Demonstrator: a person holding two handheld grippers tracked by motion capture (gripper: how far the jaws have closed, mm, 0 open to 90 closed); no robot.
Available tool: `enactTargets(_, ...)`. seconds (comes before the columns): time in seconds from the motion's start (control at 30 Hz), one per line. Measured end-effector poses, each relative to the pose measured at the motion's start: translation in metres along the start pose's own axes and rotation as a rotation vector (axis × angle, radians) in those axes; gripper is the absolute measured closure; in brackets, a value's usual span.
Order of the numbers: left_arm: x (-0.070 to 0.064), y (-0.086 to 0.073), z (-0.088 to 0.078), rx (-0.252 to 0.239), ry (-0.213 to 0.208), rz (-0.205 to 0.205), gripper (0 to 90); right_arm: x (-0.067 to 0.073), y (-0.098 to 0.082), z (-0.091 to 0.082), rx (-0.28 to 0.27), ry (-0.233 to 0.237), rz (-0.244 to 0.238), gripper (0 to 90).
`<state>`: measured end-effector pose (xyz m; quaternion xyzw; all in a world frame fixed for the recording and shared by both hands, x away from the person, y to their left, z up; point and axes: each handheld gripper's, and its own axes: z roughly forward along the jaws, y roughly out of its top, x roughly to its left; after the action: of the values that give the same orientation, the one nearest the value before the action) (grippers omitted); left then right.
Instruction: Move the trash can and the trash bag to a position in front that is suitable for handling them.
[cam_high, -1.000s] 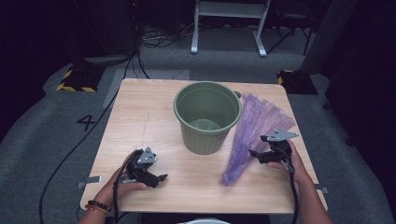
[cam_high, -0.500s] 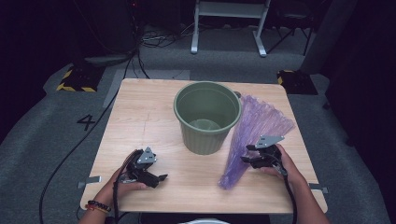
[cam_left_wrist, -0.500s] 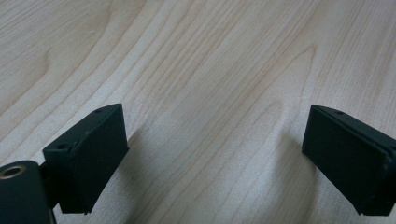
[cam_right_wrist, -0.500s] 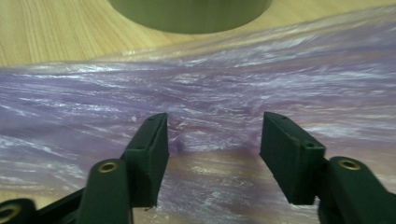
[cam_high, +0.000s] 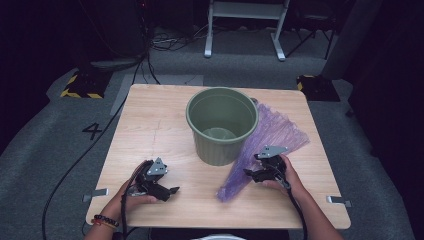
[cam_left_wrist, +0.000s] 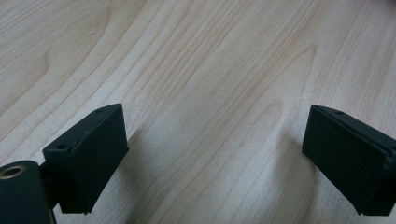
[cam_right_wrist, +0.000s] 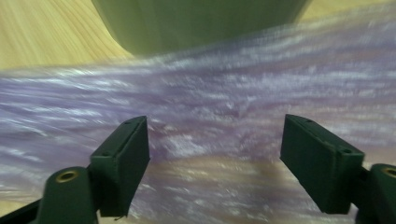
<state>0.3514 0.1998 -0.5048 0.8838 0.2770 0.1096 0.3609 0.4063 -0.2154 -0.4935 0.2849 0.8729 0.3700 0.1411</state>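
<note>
The purple plastic bag (cam_high: 265, 150) lies flat on the bench (cam_high: 155, 125), touching the right side of the green bucket (cam_high: 222, 125), while the right hand-held gripper (cam_high: 252, 172) sits at its narrow end, jaws just reopened and spread over the film without pinching it, and the left hand-held gripper (cam_high: 170, 190) rests spread on bare wood.

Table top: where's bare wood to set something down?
Free: the wide left half of the table, from the green bucket to the left edge, above the left gripper. Crowded: right side, where the purple plastic bag lies against the bucket under the open right gripper.
</note>
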Motion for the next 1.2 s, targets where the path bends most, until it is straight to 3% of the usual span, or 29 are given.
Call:
enactTargets(0.13, 0.0, 0.0, 0.0, 0.001, 0.0, 0.0, 6.3, -0.003, 0.003, -0.013, -0.056, -0.009, 0.011, 20.0)
enactTargets(0.2, 0.0, 0.0, 0.0, 0.0, 0.0, 0.001, 6.3, -0.008, 0.003, -0.021, -0.081, -0.05, 0.015, 17.8)
enactTargets(0.3, 0.0, 0.0, 0.0, 0.001, -0.001, -0.001, 6.3, -0.013, 0.003, -0.023, -0.086, -0.067, 0.033, 17.1)
enactTargets(0.4, 0.0, 0.0, 0.0, 0.0, -0.003, 0.0, 6.3, -0.02, 0.003, -0.017, -0.05, -0.115, 0.011, 16.7)
enactTargets(0.5, 0.0, 0.0, 0.0, 0.001, -0.002, -0.001, 6.3, -0.032, 0.003, -0.004, 0.033, -0.115, 0.034, 16.6)
enactTargets(0.73, 0.0, 0.0, 0.0, 0.001, -0.001, -0.001, 6.3, -0.045, -0.004, 0.002, 0.053, -0.107, 0.075, 15.8)
enactTargets(0.8, 0.0, 0.0, 0.0, 0.001, -0.001, -0.001, 6.3, -0.045, -0.004, 0.003, 0.044, -0.086, 0.079, 17.7)
enactTargets(1.0, 0.0, 0.0, 0.0, 0.002, -0.005, -0.002, 6.4, -0.047, -0.006, 0.003, 0.019, -0.049, 0.095, 31.0)
enactTargets(1.2, 0.0, 0.0, 0.0, 0.001, -0.002, -0.003, 6.4, -0.048, -0.006, 0.001, -0.001, -0.04, 0.089, 59.5)
